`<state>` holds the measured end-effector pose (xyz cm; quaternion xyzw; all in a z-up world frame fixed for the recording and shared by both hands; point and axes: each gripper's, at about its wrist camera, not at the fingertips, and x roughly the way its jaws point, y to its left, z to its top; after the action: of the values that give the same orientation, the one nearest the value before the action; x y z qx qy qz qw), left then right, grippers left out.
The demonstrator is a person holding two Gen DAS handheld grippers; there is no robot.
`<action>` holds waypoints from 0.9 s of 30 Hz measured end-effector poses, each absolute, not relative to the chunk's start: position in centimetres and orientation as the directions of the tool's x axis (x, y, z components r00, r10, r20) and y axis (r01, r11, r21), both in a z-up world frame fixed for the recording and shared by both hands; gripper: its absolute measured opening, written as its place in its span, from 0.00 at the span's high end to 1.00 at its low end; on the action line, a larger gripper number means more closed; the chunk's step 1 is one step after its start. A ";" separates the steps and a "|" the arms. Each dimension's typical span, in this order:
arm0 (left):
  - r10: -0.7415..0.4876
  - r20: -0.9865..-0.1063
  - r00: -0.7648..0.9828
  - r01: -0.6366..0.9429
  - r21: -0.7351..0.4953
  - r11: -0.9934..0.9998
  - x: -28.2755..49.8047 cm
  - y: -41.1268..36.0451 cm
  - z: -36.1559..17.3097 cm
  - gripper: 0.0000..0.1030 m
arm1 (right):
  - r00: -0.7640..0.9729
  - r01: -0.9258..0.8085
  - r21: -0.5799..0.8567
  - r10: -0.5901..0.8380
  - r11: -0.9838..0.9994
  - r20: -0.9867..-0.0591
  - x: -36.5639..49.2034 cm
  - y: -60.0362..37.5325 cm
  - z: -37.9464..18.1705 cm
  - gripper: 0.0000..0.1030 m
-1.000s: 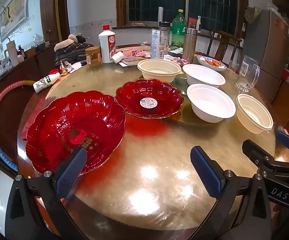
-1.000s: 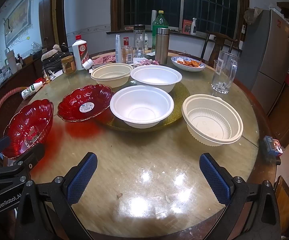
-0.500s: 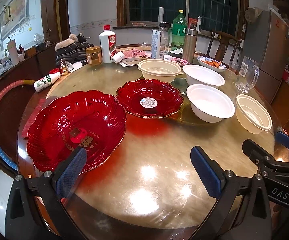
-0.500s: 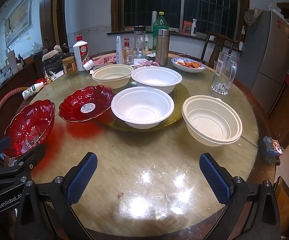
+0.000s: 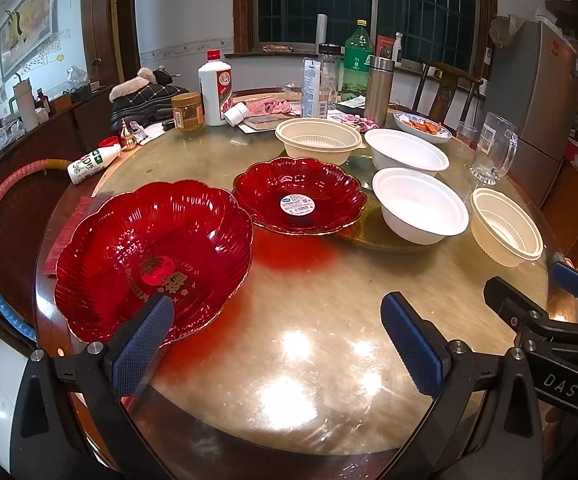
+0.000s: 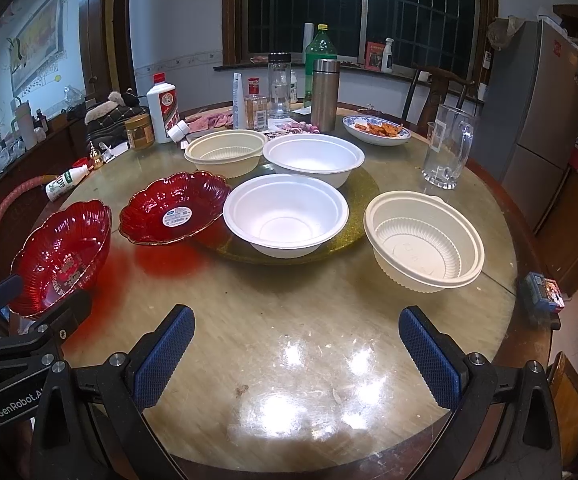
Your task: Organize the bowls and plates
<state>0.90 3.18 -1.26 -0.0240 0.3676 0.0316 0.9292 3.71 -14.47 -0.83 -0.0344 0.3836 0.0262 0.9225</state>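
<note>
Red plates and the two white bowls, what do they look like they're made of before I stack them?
Red plates: likely translucent glossy plastic, possibly glass; they cast red light on the table, with ribbed, scalloped, gold-edged rims. White bowls: matte, opaque and thick-rimmed, probably foam or moulded pulp disposables.
</note>
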 end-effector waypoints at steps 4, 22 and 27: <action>0.005 -0.679 0.734 -0.049 -0.046 0.998 -0.3 4.7 -0.2 0.00 | 0.705 -0.120 0.019 0.099 0.993 -0.702 3.5 -14.1 -0.4 0.00; 0.137 -0.755 0.641 -0.378 -0.156 0.913 2.1 23.1 -2.7 0.00 | 0.345 -0.228 0.441 0.495 0.868 -0.797 12.2 -1.4 -5.8 0.14; 0.135 -0.796 0.591 -0.376 -0.124 0.918 3.6 23.0 -4.5 0.02 | 0.290 -0.169 0.431 0.463 0.886 -0.838 13.9 -0.1 -8.5 0.26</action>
<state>3.59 23.02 -4.50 -0.1409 0.4285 0.1451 0.8806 13.94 -0.06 -8.48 0.1308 0.5613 0.1992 0.7925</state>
